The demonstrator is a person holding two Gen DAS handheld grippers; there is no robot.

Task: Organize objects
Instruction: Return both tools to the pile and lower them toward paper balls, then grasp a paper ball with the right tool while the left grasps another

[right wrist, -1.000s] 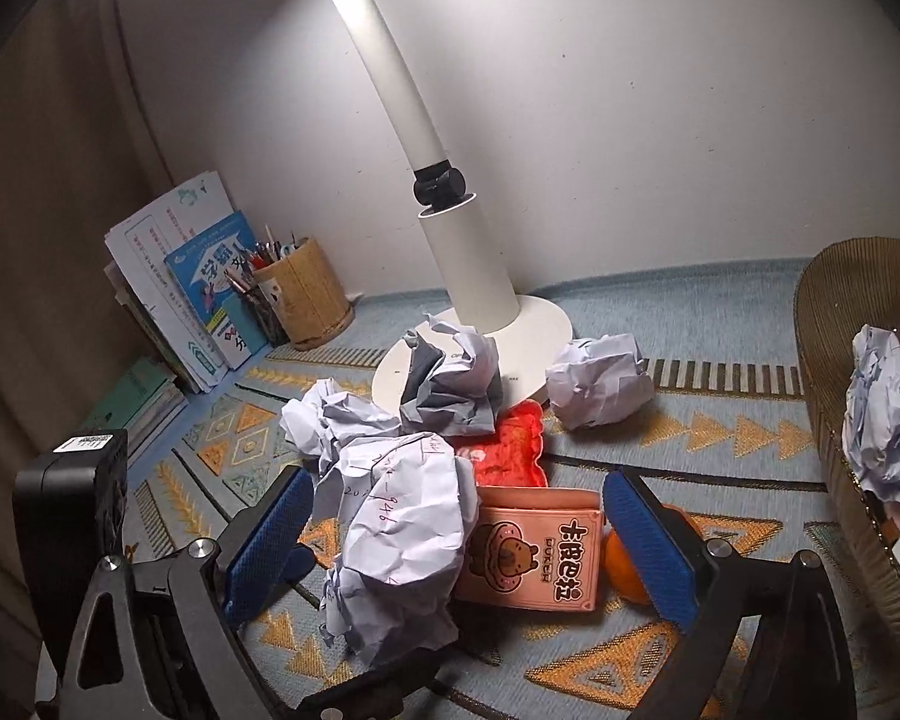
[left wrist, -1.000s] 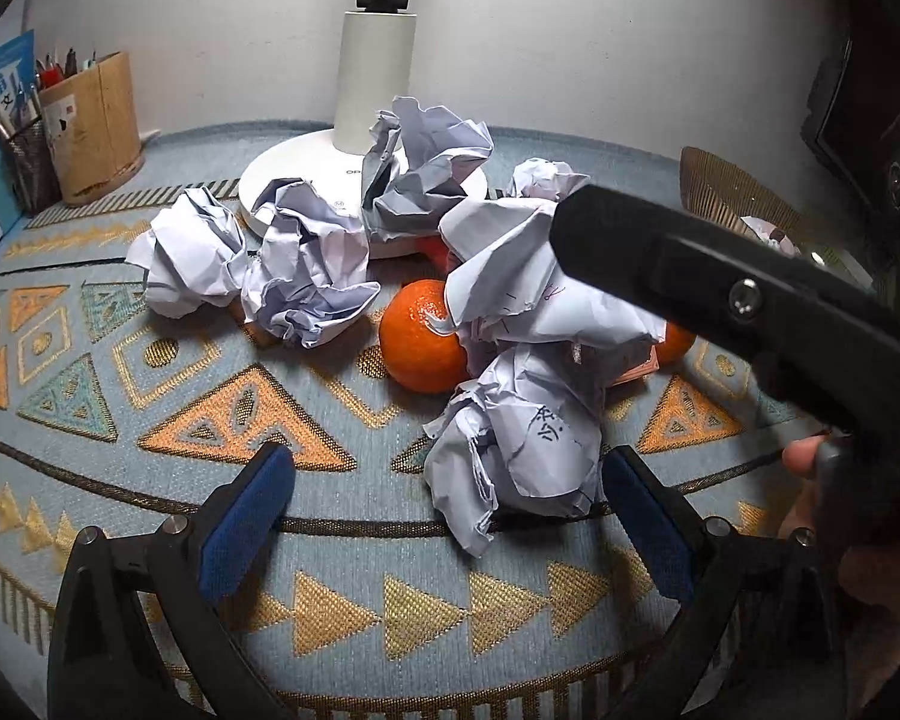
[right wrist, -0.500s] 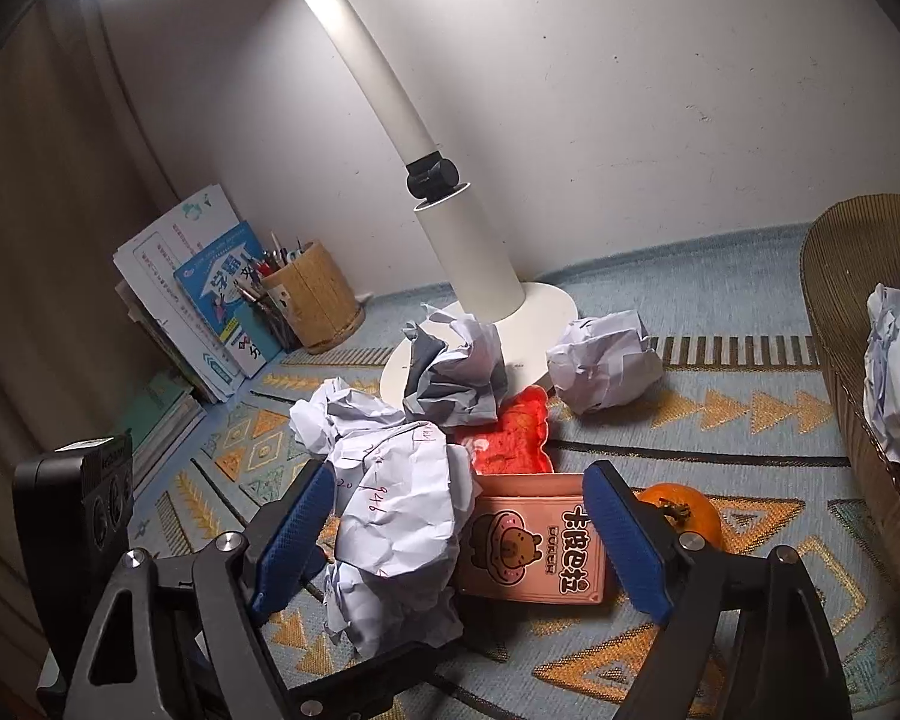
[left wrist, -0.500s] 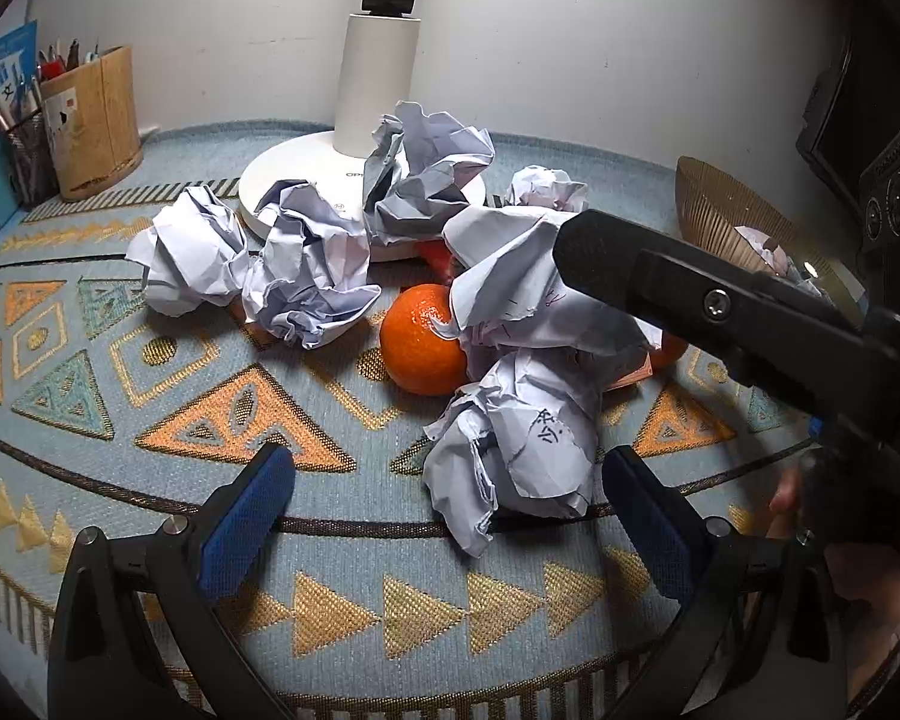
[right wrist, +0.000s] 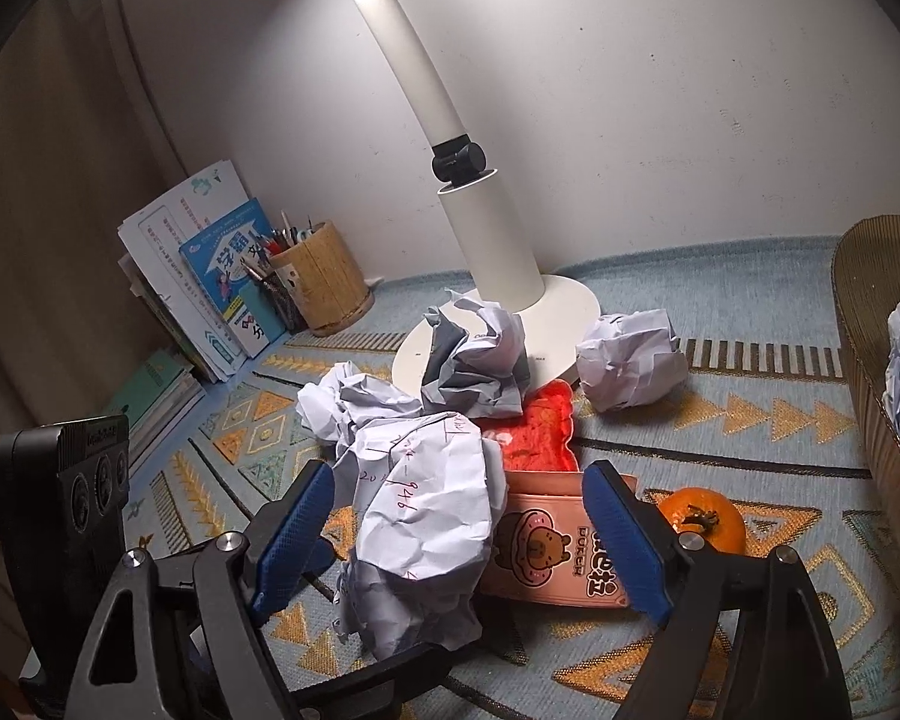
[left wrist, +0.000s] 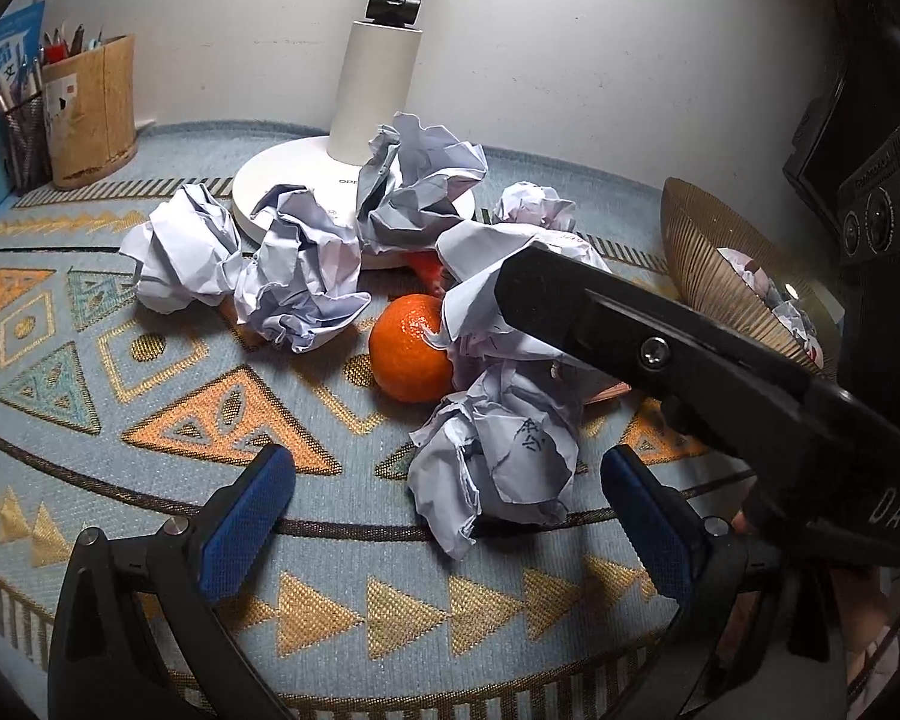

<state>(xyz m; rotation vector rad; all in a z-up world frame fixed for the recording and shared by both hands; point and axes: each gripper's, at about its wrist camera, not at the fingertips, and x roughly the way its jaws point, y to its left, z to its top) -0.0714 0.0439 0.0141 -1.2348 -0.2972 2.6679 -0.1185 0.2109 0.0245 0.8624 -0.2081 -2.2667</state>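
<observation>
Crumpled white paper lies heaped around the lamp base (right wrist: pixel 546 312) on the patterned bench (left wrist: pixel 150 480), and the coming move turns on one ball of it. The right claw (right wrist: pixel 459 540) stands with its blue pads either side of the written-on paper ball (right wrist: pixel 426 516), which sits in front of the lamp base; the left pad (right wrist: pixel 297 534) looks close against the paper, while the right pad (right wrist: pixel 621 546) stands clear of it, over a pink snack packet (right wrist: pixel 546 552) behind. So this claw is unclenched and straddling the ball rather than gripping it, though how near the left pad comes I cannot tell for sure. The ball's longer side runs roughly up and down between the pads, so a squeeze would take it across its narrower width. The left claw (left wrist: pixel 450 504) is released and holds nothing, with another paper ball (left wrist: pixel 498 468) just ahead of its pads and an orange (left wrist: pixel 411 348) beyond, towards the lamp base. The right hand is plainly nearer the written-on ball. A basket (right wrist: pixel 870 360), right of the lamp base, already holds crumpled paper, so I judge that to be where the ball belongs.
</observation>
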